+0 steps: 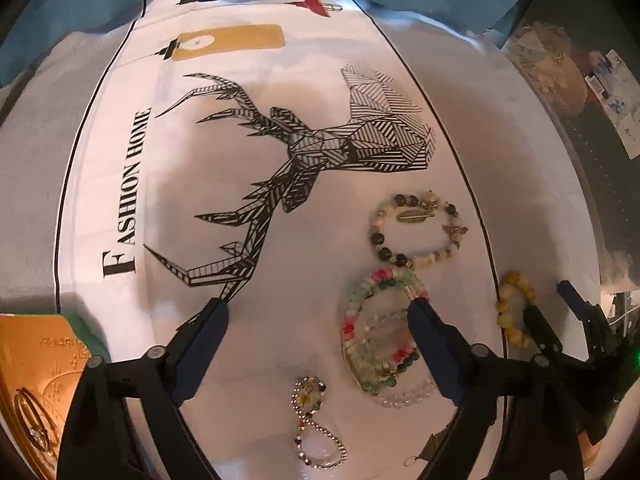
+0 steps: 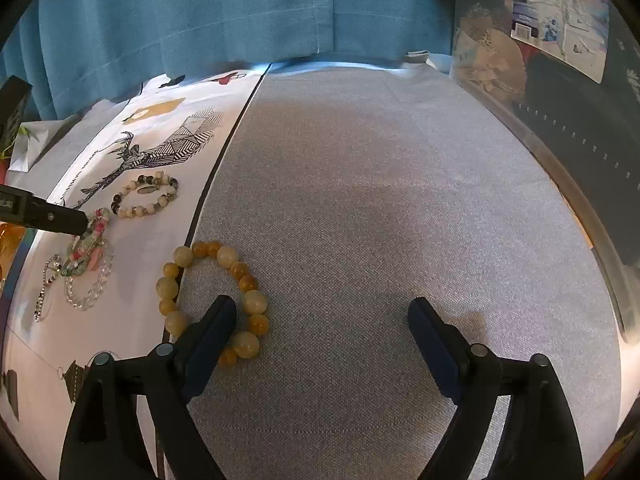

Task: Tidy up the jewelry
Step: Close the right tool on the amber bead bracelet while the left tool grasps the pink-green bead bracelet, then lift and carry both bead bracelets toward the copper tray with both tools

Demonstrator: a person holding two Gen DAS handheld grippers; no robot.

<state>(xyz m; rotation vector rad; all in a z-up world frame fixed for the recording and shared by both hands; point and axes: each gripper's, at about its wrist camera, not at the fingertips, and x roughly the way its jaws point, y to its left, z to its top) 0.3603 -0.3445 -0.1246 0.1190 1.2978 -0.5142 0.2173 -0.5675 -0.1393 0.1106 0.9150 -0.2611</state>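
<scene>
Several bead bracelets lie on a white cloth (image 1: 192, 208) printed with a deer. My left gripper (image 1: 318, 308) hangs open above it; its right fingertip (image 1: 420, 312) rests at a heap of pink-and-green bracelets (image 1: 356, 320), nothing held. A clear crystal bracelet (image 1: 404, 398) lies under that heap, a silver chain bracelet (image 1: 316, 424) nearer me, a cream-and-dark charm bracelet (image 1: 416, 232) farther off. My right gripper (image 2: 322, 312) is open over the grey mat (image 2: 360, 200). Its left finger (image 2: 218, 324) stands within the loop of a yellow bead bracelet (image 2: 254, 302), not gripped.
A gold box (image 1: 36, 360) with a ring-shaped piece inside sits at the lower left of the left wrist view. A blue curtain (image 2: 200, 20) hangs behind the table. A clear plastic bin (image 2: 560, 80) of packaged items borders the mat on the right.
</scene>
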